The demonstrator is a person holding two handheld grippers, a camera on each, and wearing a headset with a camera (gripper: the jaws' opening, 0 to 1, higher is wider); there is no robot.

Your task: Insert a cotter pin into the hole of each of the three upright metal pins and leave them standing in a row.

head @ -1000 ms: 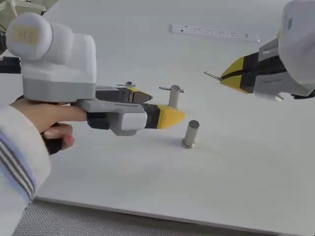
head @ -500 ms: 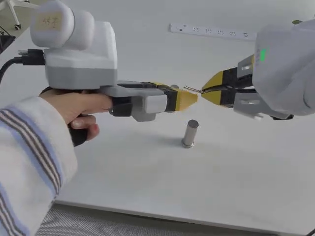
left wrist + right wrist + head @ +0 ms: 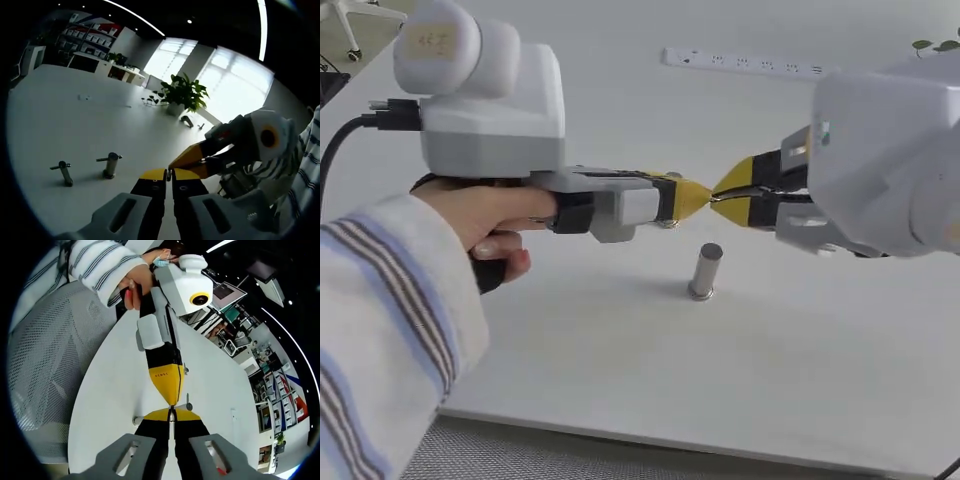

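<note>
My left gripper (image 3: 703,197) and right gripper (image 3: 717,197) meet tip to tip above the white table (image 3: 620,340). A thin cotter pin (image 3: 711,198) sits between the two tips, and both pairs of jaws stand shut on it. One bare upright metal pin (image 3: 704,270) stands on the table just below the tips. In the left gripper view, two other metal pins (image 3: 110,165) (image 3: 64,172) stand upright with cotter pins through their tops. That view has the left gripper (image 3: 169,174) shut, with the right gripper's yellow tip (image 3: 176,162) touching it.
A white power strip (image 3: 740,65) lies at the far side of the table. The table's near edge (image 3: 650,435) runs along the bottom, above grey mesh. A striped sleeve (image 3: 390,330) fills the lower left. A potted plant (image 3: 185,92) stands on the far side of the table.
The right gripper has come in from the right with the cotter pin. The left gripper has risen, moved right and shut, so the two tips now meet on the pin.
</note>
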